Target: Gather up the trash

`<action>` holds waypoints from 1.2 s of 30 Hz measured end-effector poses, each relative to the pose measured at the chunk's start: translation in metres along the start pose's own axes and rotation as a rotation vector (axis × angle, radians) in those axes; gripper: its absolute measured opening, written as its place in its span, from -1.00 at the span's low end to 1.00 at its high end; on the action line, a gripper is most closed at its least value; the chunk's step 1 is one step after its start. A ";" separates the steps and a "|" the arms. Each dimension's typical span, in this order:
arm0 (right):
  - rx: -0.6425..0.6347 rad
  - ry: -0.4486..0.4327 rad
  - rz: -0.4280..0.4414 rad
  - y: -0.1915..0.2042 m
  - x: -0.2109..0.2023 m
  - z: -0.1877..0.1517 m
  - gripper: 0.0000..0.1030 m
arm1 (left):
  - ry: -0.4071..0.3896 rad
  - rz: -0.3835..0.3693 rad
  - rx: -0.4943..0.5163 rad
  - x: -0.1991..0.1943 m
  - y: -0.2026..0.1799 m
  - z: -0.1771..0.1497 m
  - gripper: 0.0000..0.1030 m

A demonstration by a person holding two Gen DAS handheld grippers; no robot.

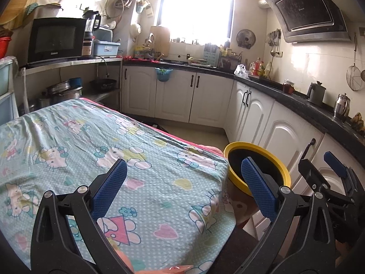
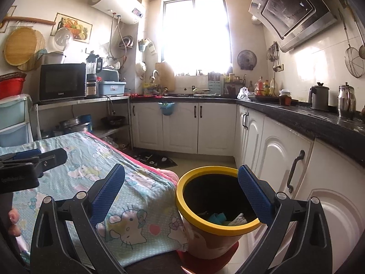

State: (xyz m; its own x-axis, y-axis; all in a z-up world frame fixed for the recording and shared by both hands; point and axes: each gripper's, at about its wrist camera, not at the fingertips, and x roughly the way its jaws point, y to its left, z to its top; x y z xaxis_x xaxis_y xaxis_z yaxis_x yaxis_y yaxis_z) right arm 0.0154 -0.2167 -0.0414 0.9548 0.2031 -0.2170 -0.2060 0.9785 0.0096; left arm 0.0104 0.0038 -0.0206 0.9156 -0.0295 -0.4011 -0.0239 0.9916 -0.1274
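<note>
Both the left gripper (image 1: 182, 189) and right gripper (image 2: 181, 196) stand wide and empty. Trash (image 2: 228, 219) already lies inside the yellow-rimmed bin (image 2: 180, 196) beside the cloth-covered table (image 1: 68, 150). Any remaining piece should be sought before either gripper closes.

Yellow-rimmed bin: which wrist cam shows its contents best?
Right wrist. It looks down into the yellow-rimmed bin, so the whole rim and scraps at the bottom are visible between the open right tool. The left wrist view catches the bin only at an angle, interior dark, partly hidden behind a finger of the left tool.
</note>
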 end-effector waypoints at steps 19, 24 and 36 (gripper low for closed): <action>0.013 -0.004 -0.006 0.000 0.000 0.001 0.88 | -0.009 0.006 -0.005 0.001 0.002 -0.001 0.79; 0.015 -0.004 -0.009 -0.001 0.000 0.001 0.88 | -0.012 0.007 -0.001 0.000 0.003 -0.001 0.79; 0.017 -0.006 -0.011 -0.001 0.000 0.001 0.88 | -0.014 0.011 0.002 0.001 0.003 -0.001 0.79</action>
State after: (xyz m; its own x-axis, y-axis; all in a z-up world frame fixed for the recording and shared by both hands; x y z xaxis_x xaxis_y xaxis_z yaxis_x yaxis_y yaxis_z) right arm 0.0161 -0.2181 -0.0401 0.9582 0.1927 -0.2114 -0.1920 0.9811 0.0243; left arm 0.0105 0.0064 -0.0227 0.9209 -0.0172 -0.3894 -0.0328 0.9921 -0.1214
